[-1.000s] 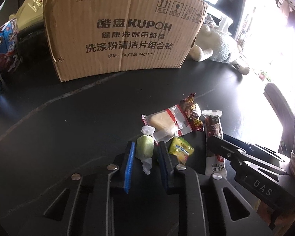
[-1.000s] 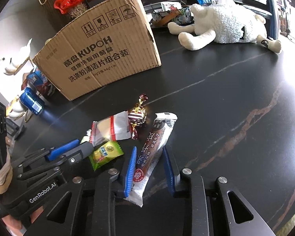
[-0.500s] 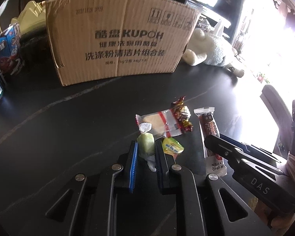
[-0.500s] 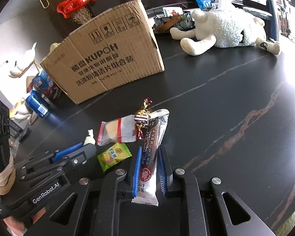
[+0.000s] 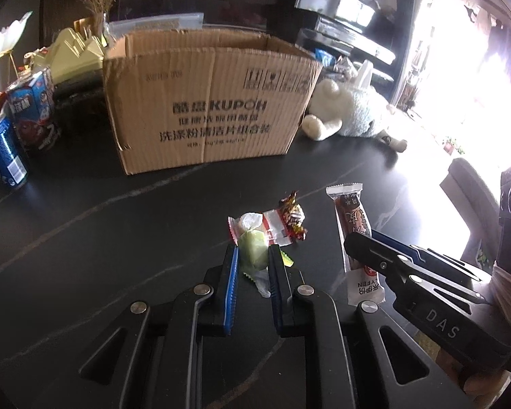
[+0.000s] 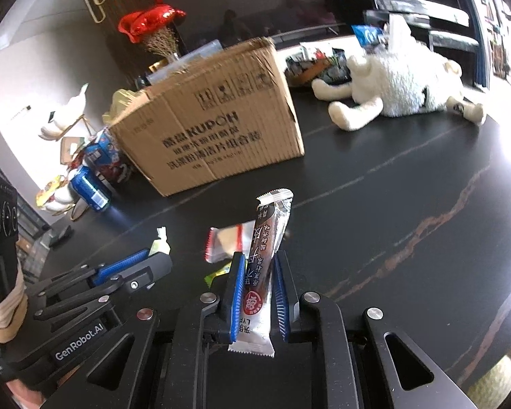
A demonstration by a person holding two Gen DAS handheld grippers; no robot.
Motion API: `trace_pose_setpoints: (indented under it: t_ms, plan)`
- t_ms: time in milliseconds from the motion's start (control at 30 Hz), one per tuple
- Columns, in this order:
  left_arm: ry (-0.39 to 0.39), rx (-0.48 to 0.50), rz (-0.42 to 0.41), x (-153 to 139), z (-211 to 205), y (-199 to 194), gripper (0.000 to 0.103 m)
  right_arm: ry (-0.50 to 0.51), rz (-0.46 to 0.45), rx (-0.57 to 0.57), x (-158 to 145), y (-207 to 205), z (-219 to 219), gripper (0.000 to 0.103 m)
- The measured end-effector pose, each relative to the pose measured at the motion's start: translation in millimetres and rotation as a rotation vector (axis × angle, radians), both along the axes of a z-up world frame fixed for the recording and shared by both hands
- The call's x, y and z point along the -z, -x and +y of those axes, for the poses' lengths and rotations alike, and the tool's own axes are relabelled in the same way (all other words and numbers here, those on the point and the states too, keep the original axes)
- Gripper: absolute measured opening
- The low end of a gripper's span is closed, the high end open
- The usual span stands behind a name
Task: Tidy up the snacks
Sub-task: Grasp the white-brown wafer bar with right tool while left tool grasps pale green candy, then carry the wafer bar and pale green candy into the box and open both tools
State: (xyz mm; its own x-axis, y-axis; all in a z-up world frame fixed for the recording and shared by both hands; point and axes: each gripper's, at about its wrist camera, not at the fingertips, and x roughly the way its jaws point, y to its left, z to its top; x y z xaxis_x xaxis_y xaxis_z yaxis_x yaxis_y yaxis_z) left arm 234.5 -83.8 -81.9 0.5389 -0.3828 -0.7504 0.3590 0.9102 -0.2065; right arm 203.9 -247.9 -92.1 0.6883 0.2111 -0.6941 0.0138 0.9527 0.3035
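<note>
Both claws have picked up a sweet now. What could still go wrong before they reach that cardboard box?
The left gripper pinches the pale green twist-wrapped candy by its soft wrapper, so it might slip. The long brown-and-white snack bar sticks far beyond the right gripper and could catch the brown cardboard box rim.

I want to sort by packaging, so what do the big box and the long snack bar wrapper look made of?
Box: brown corrugated cardboard, matte, with visible ribbing and a torn edge. Long snack bar wrapper: likely thin plastic film, glossy, with crimped serrated ends.

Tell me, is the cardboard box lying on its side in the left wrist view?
No, the cardboard box stands upright on the black table, its open top facing up.
</note>
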Motion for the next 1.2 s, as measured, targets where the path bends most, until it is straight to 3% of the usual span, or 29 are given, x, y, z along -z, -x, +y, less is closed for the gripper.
trace_pose_setpoints:
  t_ms: [600,1200]
  plan:
    - [0.012,-0.061,-0.158,-71.0,23.1,6.3,0.018,0.029,-0.117,-0.087,-65.3,-3.0,20.7,0.018]
    - [-0.015,-0.103,-0.201,-115.4,41.0,-51.8,0.018,0.088,-0.184,-0.125,-114.1,-59.6,40.8,0.018]
